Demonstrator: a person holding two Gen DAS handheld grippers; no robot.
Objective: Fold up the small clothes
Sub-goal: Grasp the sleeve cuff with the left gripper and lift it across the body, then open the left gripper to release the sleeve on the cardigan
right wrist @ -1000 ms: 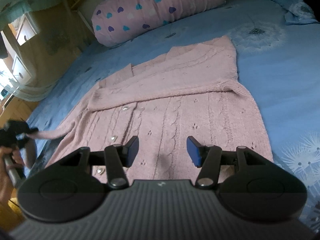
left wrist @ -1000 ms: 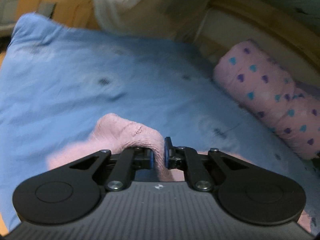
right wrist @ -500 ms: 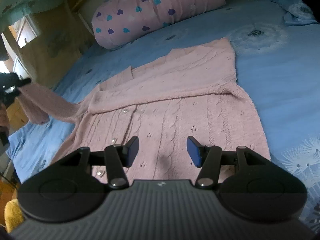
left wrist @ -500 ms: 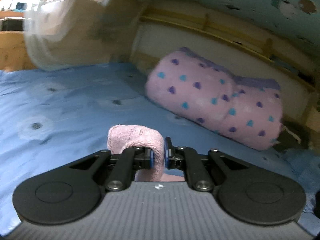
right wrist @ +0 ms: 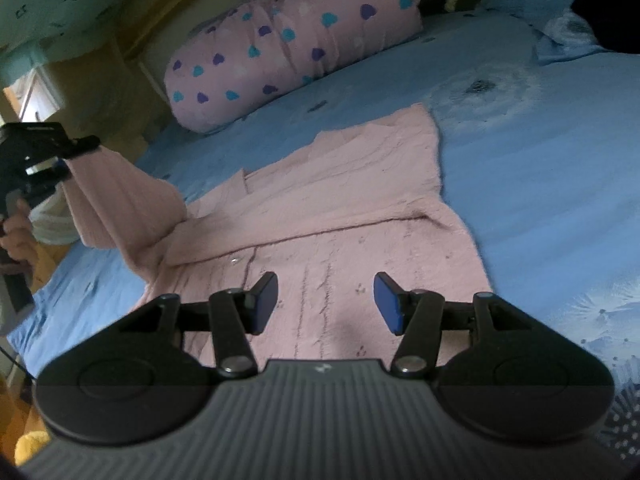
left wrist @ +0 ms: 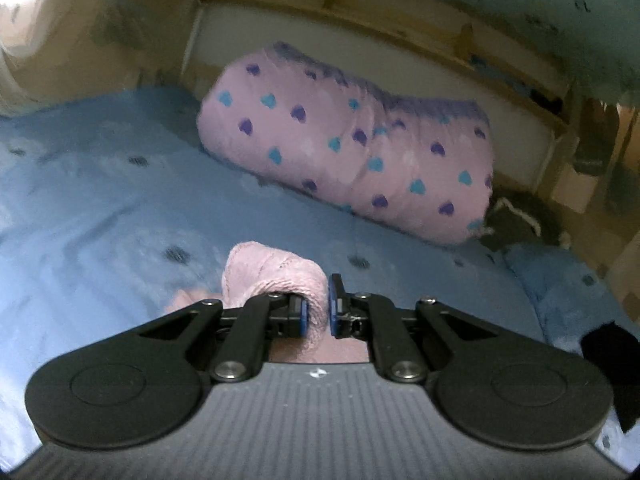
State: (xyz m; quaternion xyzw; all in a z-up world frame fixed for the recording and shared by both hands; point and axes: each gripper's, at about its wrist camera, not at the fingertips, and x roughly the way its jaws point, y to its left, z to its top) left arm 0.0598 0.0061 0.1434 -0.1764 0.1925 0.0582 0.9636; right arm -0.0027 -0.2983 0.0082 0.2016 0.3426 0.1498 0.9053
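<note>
Bare blue bed [right wrist: 540, 184] lies open at frame right; the heart-print bolster [right wrist: 288, 40] blocks the upper centre.

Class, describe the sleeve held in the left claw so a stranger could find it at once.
Start at the blue bedsheet, where a pink knitted cardigan lies flat below the heart-print pillow. At its left side, one sleeve rises off the bed into the left claw. The rest lies flat.
</note>
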